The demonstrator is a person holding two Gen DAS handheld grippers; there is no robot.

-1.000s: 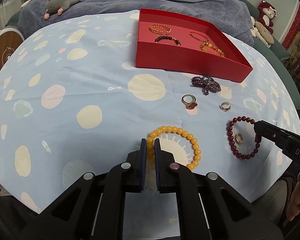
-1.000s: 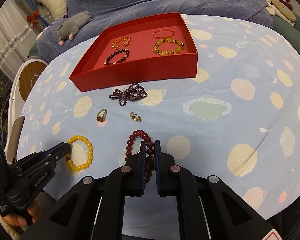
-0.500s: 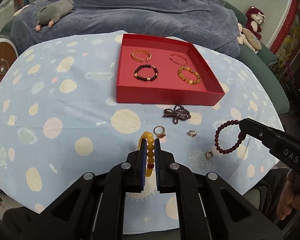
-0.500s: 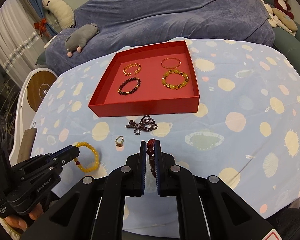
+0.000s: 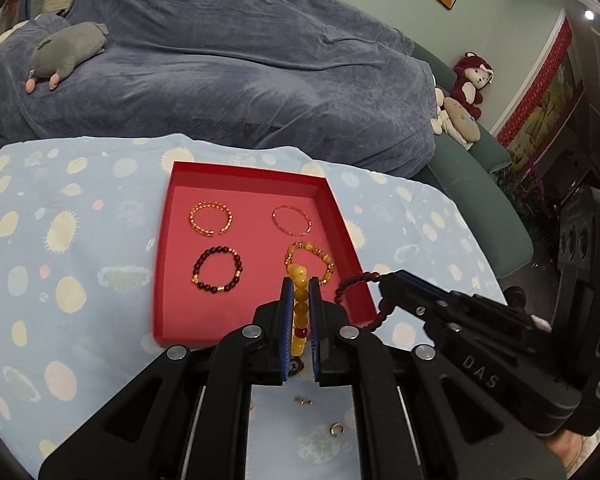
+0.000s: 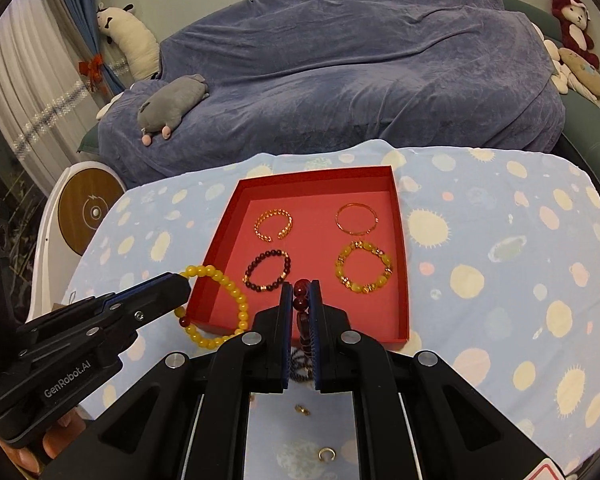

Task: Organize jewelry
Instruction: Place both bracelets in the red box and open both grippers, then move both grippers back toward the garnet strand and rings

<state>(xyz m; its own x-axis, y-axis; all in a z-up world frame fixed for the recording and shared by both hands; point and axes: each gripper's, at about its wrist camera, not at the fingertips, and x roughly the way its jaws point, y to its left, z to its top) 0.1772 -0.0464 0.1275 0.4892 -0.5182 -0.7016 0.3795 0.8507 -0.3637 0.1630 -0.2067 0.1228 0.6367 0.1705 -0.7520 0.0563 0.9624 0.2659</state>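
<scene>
A red tray [image 5: 162, 280] [image 6: 402, 280] sits on the spotted blue cloth and holds several bracelets. My left gripper [image 5: 300, 284] is shut on a yellow bead bracelet [image 5: 300, 304], held in the air above the tray's near edge; the bracelet also shows in the right wrist view [image 6: 220, 304]. My right gripper [image 6: 300, 286] is shut on a dark red bead bracelet [image 6: 301, 300], held above the tray's near edge; it also shows in the left wrist view [image 5: 356, 284]. The two grippers are side by side.
Small gold earrings [image 5: 337, 429] [image 6: 326, 454] and a dark beaded piece [image 6: 300, 364] lie on the cloth below the grippers. A blue-covered sofa [image 5: 220, 80] with a grey plush [image 5: 66, 52] stands behind the table. A round white device [image 6: 88, 212] is at the left.
Both grippers have lifted their bracelets off the cloth and moved up and forward to hang over the red tray's near edge.
</scene>
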